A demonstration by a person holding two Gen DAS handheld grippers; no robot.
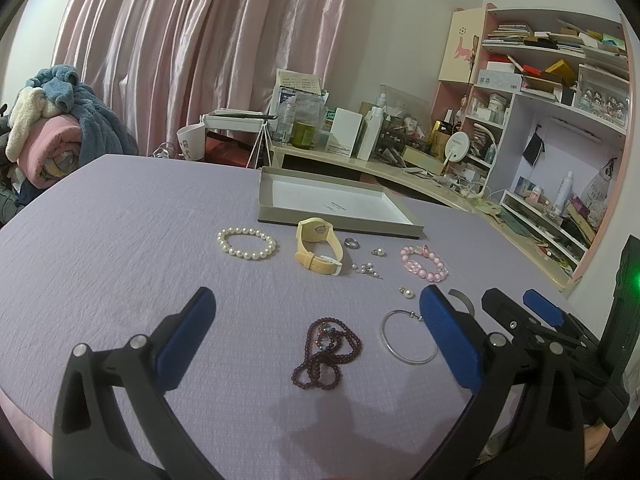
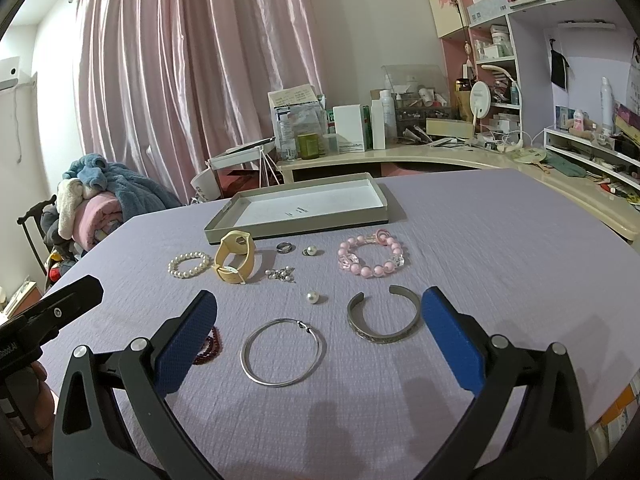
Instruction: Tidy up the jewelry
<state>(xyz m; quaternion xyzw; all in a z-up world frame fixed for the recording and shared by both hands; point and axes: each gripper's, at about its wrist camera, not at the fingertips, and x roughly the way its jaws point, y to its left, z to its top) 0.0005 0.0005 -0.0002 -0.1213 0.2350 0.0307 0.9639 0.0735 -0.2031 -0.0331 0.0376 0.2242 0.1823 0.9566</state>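
1. Readable writing is scarce: the small dark print on the white floor of the shallow grey cardboard box lid [image 2: 298, 222] is too small to make out, and so are the labels on the bottles and cartons on the cream desk [image 2: 400, 158] at upper right. In the right wrist view, white letters at the far left edge, on the black body of the other tool, are cut off and unclear.
2. The left gripper [image 1: 316, 334] stands wide apart, gripping nothing; its blue pads [image 1: 186, 342] frame a dark red beaded necklace [image 1: 326, 354] heaped low in the frame's centre.
3. The right gripper [image 2: 318, 336] is likewise spread wide and empty; between its pads lie a thin silver hoop bangle [image 2: 282, 352] and an engraved grey metal cuff [image 2: 384, 320].
4. All jewelry rests on the lilac tablecloth [image 2: 500, 248], outside the box lid.
5. Just before the lid, mid-frame: a white pearl bracelet [image 2: 189, 265], a pale yellow strap watch [image 2: 234, 258] standing on edge, a silver ring [image 2: 285, 247], a pearl stud [image 2: 310, 251] and a pink bead bracelet [image 2: 374, 254].
6. A loose pearl earring [image 2: 313, 297] and a small silver cluster [image 2: 282, 274] lie nearer the centre.
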